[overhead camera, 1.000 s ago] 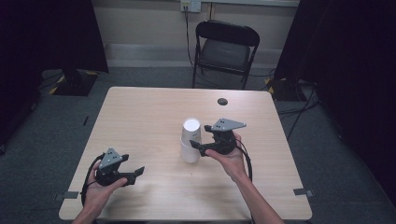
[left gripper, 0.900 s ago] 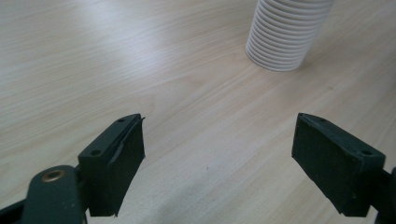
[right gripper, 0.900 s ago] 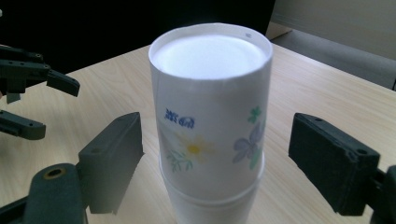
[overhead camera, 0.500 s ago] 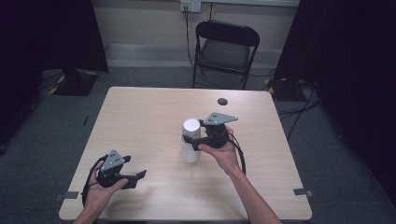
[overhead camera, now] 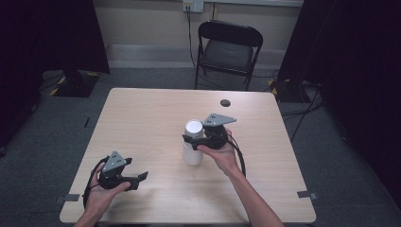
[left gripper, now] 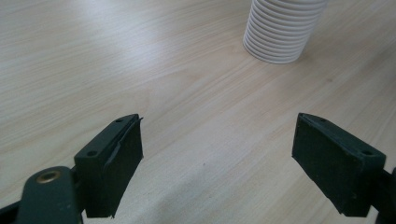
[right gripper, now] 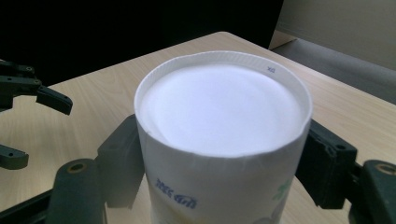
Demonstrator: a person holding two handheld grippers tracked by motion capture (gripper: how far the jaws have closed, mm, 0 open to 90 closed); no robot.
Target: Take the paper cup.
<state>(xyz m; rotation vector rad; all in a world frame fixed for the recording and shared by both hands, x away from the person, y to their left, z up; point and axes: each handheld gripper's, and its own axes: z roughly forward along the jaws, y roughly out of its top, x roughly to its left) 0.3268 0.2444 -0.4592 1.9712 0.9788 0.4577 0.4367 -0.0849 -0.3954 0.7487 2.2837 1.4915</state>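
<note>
A stack of white paper cups (overhead camera: 193, 153) stands upside down in the middle of the wooden table (overhead camera: 142, 118). My right gripper (overhead camera: 195, 137) reaches in from the right at the stack's top. Its jaws have just been closing, and in the right gripper view the pads press both sides of the top cup (right gripper: 219, 102) of my right gripper (right gripper: 219, 172). My left gripper (overhead camera: 140, 180) rests open near the table's front left, held by a hand. In the left gripper view the ribbed base of the stack (left gripper: 282, 28) lies ahead of my left gripper (left gripper: 217, 163), well clear of the jaws.
A small black disc (overhead camera: 225, 102) lies near the table's far edge. A black folding chair (overhead camera: 227, 47) stands behind the table. My left gripper (right gripper: 39, 128) shows far off in the right gripper view. Dark curtains flank the room.
The right gripper has slid left onto the cup stack and its jaws have come in against the top cup. The left gripper has stayed in place.
</note>
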